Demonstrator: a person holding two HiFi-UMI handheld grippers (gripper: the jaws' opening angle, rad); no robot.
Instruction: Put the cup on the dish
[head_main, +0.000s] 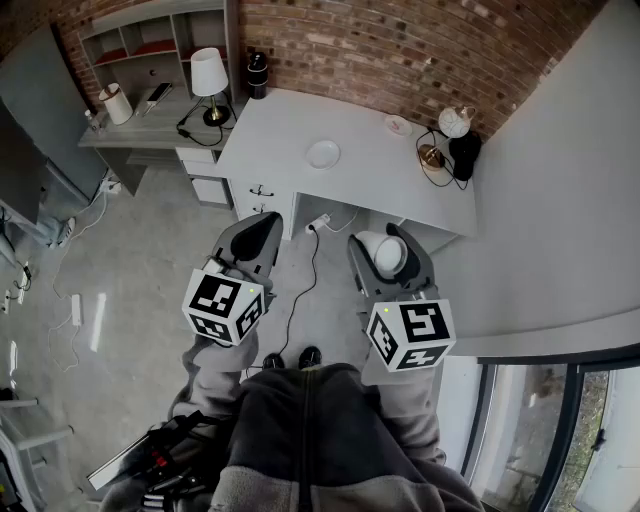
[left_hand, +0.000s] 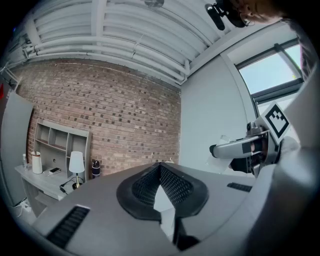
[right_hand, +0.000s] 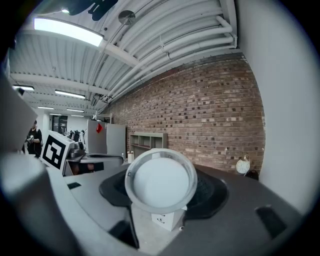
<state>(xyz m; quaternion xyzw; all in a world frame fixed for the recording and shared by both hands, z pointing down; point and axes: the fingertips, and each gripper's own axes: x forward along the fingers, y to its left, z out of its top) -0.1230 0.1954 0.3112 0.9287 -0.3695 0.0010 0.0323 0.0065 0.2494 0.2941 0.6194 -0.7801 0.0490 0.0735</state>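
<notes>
Currently the right tongs (head_main: 385, 240) are spread wide & clamped on the cup (right_hand: 161, 181), one jaw each side. They're wide b/c the cup fills the gap. The cup lies on its side in the grip, a round end facing back along the tongs; can't tell if that's mouth or base. So it prob. needs tipping upright before it goes down.

The left tongs (head_main: 258, 232) have jaws together at the tips, nothing btwn them. They look like a spare, held level just left of the right pair, clear of the cup.

Both pairs sit near the person's body, over the floor (head_main: 150, 300) & short of the desk (head_main: 380, 175).

The dish (head_main: 323, 154) is on that far desk, bare, left of centre, well apart from the cup. A smaller dish (head_main: 398, 125) sits farther right, nearer the brick wall (head_main: 400, 50).

Task looks to be at the carry stage: cup gripped, not yet over the dish.
</notes>
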